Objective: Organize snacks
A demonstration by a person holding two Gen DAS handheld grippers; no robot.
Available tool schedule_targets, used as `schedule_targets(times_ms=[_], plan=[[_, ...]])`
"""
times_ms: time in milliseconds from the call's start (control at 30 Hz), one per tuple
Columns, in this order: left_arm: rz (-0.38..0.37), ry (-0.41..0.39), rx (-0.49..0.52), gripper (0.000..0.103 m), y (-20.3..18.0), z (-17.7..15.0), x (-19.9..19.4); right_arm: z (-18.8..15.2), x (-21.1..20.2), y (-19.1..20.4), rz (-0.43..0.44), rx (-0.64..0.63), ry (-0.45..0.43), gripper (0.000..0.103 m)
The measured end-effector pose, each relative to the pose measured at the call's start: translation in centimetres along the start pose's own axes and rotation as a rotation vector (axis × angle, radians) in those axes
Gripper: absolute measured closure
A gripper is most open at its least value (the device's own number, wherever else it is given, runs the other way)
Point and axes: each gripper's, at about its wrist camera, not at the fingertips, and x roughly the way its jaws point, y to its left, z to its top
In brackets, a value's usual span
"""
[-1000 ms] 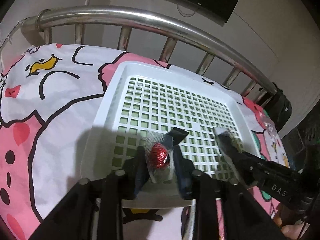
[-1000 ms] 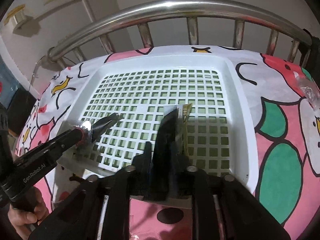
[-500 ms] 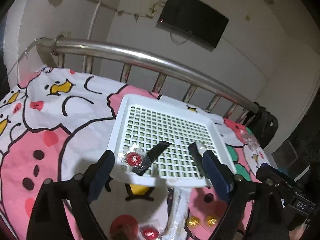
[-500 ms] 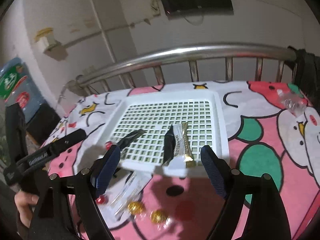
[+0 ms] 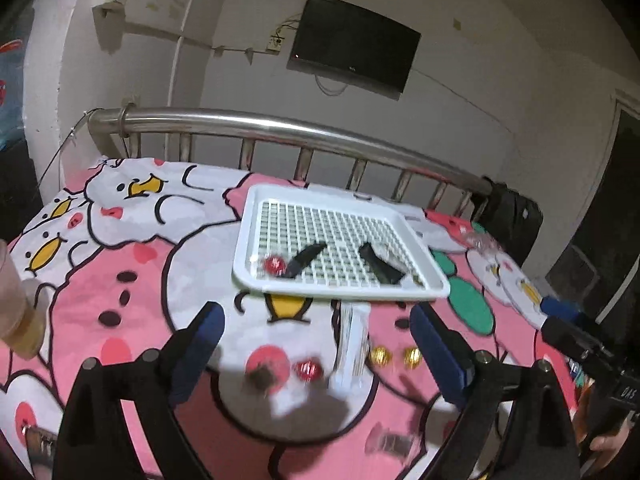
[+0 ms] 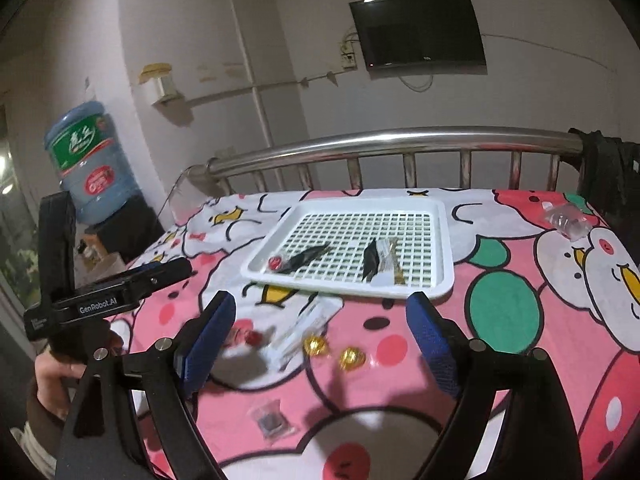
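A white slotted tray (image 5: 432, 282) (image 6: 444, 248) lies on the cartoon bedsheet. In it are a red foil candy (image 5: 274, 265) (image 6: 275, 262) at the near left and a gold-ended snack bar (image 6: 390, 262) (image 5: 386, 266) at the near right. In front of the tray lie a white packet (image 5: 352, 350) (image 6: 302, 330), a red candy (image 5: 309, 370) (image 6: 253, 337), two gold candies (image 5: 380, 356) (image 6: 352, 358) and a small dark wrapped snack (image 6: 271, 420). My left gripper (image 5: 316, 354) and right gripper (image 6: 320, 344) are both open and empty, held above the loose snacks.
A steel bed rail (image 5: 280, 124) runs behind the tray. A crumpled clear wrapper (image 6: 568, 220) lies at the far right of the bed. A water-cooler bottle (image 6: 86, 156) stands left of the bed. A jar (image 5: 16, 312) shows at the left edge.
Both grippers opened, leaving the red candy and the snack bar in the tray, then drew back and up away from it. The loose snacks in front of the tray came into view.
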Motion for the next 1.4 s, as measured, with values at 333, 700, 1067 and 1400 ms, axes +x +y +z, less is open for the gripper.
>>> schedule_targets(times_ms=[333,700,1067,1400], plan=[[0.029,0.072,0.057,0.008,0.2,-4.5,-0.4,-4.2,0.5,2.0,0.041,-0.034,0.084,0.015],[0.096,0.218,0.039,0.009,2.2,-6.8,4.5,-8.0,4.7,3.3,0.090,-0.091,0.255,0.015],[0.119,0.275,0.062,0.016,2.6,-6.6,7.3,-9.8,7.2,4.3,0.121,-0.180,0.342,0.020],[0.087,0.295,0.087,0.025,3.1,-5.8,9.4,-10.3,8.6,4.0,0.122,-0.191,0.389,0.040]])
